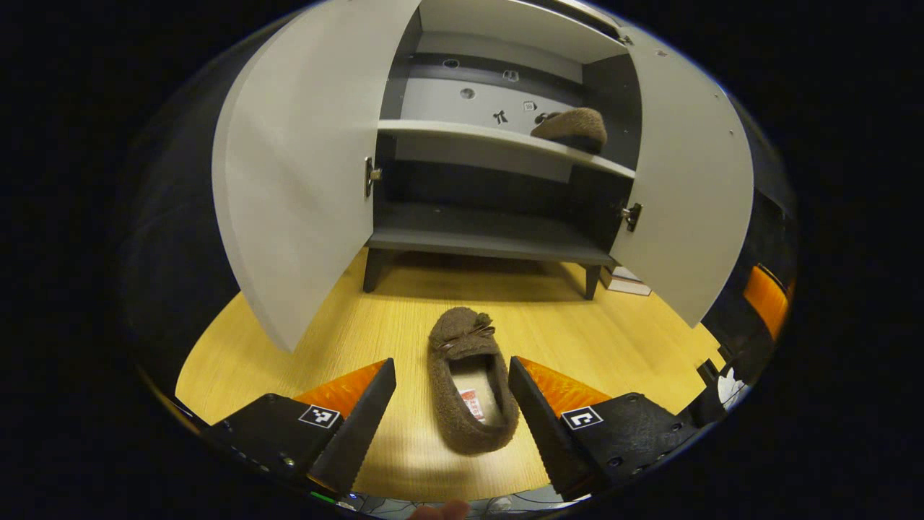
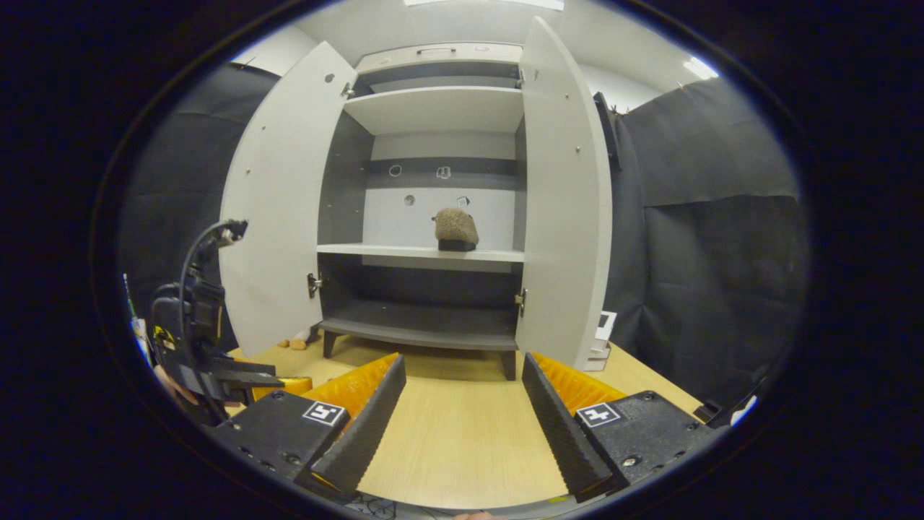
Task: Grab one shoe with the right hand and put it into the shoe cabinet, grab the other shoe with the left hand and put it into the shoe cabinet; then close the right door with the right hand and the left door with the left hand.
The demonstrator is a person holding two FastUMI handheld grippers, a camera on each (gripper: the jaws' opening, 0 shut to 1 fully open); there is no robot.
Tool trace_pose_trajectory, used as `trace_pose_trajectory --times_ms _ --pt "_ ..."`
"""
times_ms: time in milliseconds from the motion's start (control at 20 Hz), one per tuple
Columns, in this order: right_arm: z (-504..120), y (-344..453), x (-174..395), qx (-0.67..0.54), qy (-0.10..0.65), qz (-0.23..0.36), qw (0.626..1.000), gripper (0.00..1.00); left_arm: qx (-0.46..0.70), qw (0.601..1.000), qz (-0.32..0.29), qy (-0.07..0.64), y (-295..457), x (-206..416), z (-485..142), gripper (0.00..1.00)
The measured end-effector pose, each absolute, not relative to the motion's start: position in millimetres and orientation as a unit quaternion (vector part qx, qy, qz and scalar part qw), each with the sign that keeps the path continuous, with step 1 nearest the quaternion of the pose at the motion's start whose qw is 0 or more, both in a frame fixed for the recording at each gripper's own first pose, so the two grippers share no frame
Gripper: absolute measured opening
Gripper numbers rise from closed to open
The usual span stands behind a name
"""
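Observation:
A brown fuzzy slipper (image 1: 469, 379) lies on the wooden table, toe toward the cabinet, between the spread fingers of my left gripper (image 1: 453, 404), which is open and not touching it. The second brown slipper (image 1: 572, 128) (image 2: 455, 228) rests on the middle shelf of the shoe cabinet (image 1: 491, 238) (image 2: 426, 328), toward the right side. Both doors stand wide: the left door (image 1: 296, 166) (image 2: 278, 209) and the right door (image 1: 686, 195) (image 2: 563, 202). My right gripper (image 2: 462, 412) hangs open and empty over bare table in front of the cabinet. The left gripper (image 2: 216, 361) appears at the far left of the right gripper view.
The wooden table (image 1: 621, 347) (image 2: 462, 448) stretches in front of the cabinet. A small white box (image 2: 600, 339) (image 1: 626, 282) sits by the cabinet's right foot. Two small brown bits (image 2: 292, 344) lie near the left foot. Black cloth walls (image 2: 707, 253) surround the booth.

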State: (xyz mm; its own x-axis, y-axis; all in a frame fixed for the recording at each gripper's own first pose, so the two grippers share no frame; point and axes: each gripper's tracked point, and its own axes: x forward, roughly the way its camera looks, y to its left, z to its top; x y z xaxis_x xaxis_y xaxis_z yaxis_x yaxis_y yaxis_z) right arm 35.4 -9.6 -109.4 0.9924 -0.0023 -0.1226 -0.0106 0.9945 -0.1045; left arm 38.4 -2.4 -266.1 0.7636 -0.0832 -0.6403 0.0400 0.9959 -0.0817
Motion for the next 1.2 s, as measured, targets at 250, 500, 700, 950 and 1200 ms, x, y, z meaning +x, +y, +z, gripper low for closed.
trace_pose_trajectory --times_ms 250,500,700,950,1200 --pt "-114.0 -21.5 42.1 -0.057 0.077 -0.011 0.995 1.0 -0.03 0.922 -0.01 0.387 7.9 40.3 -306.6 0.95" --pt "-116.3 -25.0 51.8 -0.063 0.085 -0.015 0.994 1.0 -0.041 0.916 0.004 0.4 8.9 42.4 -326.6 0.95" --pt "-117.4 -23.6 58.4 -0.067 0.088 -0.012 0.994 1.0 -0.055 0.921 0.005 0.386 7.9 58.5 -333.0 0.77" --pt "-119.8 -20.6 63.0 -0.067 0.091 -0.007 0.994 1.0 -0.058 0.925 0.007 0.375 -5.9 64.5 -335.5 0.33" --pt "-123.1 -19.5 65.4 -0.062 0.094 -0.001 0.994 1.0 -0.059 0.927 0.023 0.371 -5.1 65.4 -334.5 0.0"
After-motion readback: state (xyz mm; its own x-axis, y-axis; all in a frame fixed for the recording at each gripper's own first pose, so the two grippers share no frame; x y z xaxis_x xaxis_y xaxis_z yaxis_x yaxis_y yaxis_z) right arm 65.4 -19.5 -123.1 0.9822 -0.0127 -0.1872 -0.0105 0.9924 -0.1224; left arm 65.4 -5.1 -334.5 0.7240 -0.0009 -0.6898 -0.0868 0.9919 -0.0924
